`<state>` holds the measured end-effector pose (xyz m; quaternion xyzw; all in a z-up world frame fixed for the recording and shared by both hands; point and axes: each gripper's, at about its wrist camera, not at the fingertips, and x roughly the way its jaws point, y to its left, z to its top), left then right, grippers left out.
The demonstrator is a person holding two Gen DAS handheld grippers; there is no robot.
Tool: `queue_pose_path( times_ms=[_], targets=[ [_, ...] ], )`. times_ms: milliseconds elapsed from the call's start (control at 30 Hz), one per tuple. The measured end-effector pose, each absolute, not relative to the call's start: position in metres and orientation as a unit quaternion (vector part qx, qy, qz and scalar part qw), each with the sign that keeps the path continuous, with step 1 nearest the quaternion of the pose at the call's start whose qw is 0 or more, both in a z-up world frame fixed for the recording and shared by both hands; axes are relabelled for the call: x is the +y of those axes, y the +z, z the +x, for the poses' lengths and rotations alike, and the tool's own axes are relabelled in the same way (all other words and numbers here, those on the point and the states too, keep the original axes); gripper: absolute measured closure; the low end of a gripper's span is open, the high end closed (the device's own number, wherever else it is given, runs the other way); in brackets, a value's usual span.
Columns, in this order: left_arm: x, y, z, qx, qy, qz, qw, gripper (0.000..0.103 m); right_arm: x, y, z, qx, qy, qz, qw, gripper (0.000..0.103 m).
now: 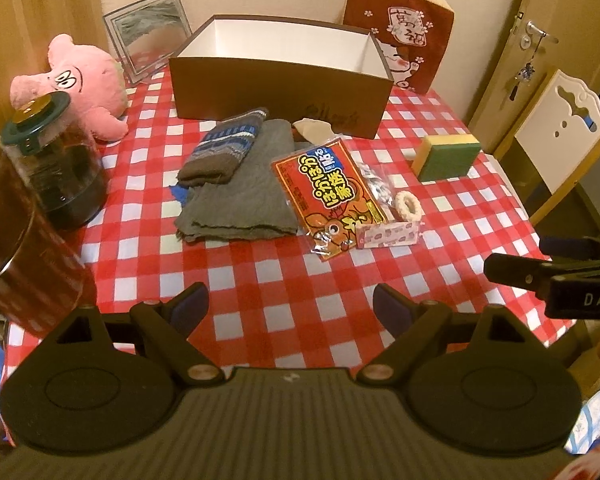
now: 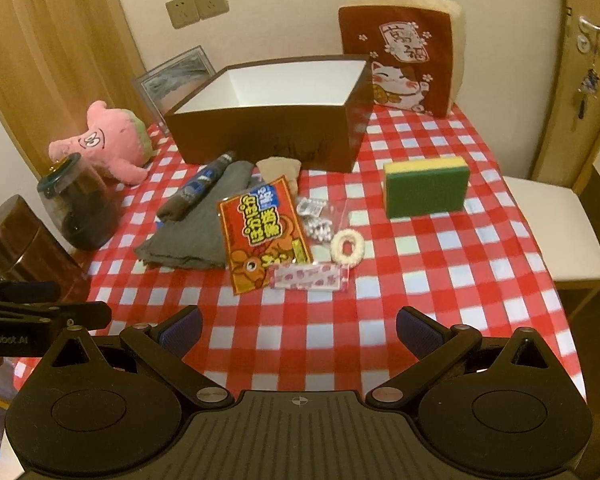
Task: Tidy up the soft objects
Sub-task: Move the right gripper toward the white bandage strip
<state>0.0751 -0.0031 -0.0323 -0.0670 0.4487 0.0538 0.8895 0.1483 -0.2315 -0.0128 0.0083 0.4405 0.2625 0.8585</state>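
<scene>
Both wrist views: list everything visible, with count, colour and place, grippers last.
box: 1, brown, white inside, table rear
plush toy: 1, pink, left of box
cushion: 1, red, behind box
sponge: 1, green and yellow, right
grey cloth: 1, centre
knit sock: 1, brown and blue, on the cloth
warmer packet: 1, red, centre
scrunchie: 1, white, beside packet
jar: 1, dark, left edge
left gripper: open
right gripper: open

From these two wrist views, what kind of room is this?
Probably a home dining corner: a table under a red-and-white checked cloth, a white chair pushed up beside it, and a wooden door with keys hanging from its handle.
</scene>
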Motion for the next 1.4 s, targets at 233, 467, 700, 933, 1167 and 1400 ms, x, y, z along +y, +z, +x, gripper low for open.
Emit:
queue_pose_path(
  times_ms=[233, 467, 700, 933, 1167, 1400],
  targets=[
    [-0.004, -0.055, 0.106, 0.465, 0.059, -0.069, 0.880, 0.019, -0.231, -0.034, 0.177, 0.427, 0.297, -0.014, 0.854, 0.017],
    [-0.003, -0.075, 0.131, 0.481, 0.066, -0.075, 0.871, 0.019, -0.222, -0.060, 0.204, 0.431, 0.330, -0.052, 0.838, 0.023],
    [-0.001, -0.094, 0.152, 0.496, 0.074, -0.078, 0.861, 0.022, -0.208, -0.081, 0.231, 0.442, 0.364, -0.087, 0.815, 0.030],
    [0.004, -0.108, 0.166, 0.511, 0.089, -0.083, 0.851, 0.022, -0.192, -0.098, 0.247, 0.434, 0.408, -0.125, 0.794, 0.037],
    [0.010, -0.121, 0.176, 0.524, 0.101, -0.086, 0.842, 0.022, -0.171, -0.118, 0.262, 0.423, 0.453, -0.165, 0.767, 0.045],
    [0.011, -0.131, 0.181, 0.535, 0.096, -0.088, 0.835, 0.022, -0.160, -0.140, 0.271, 0.442, 0.460, -0.191, 0.746, 0.048]
  ],
)
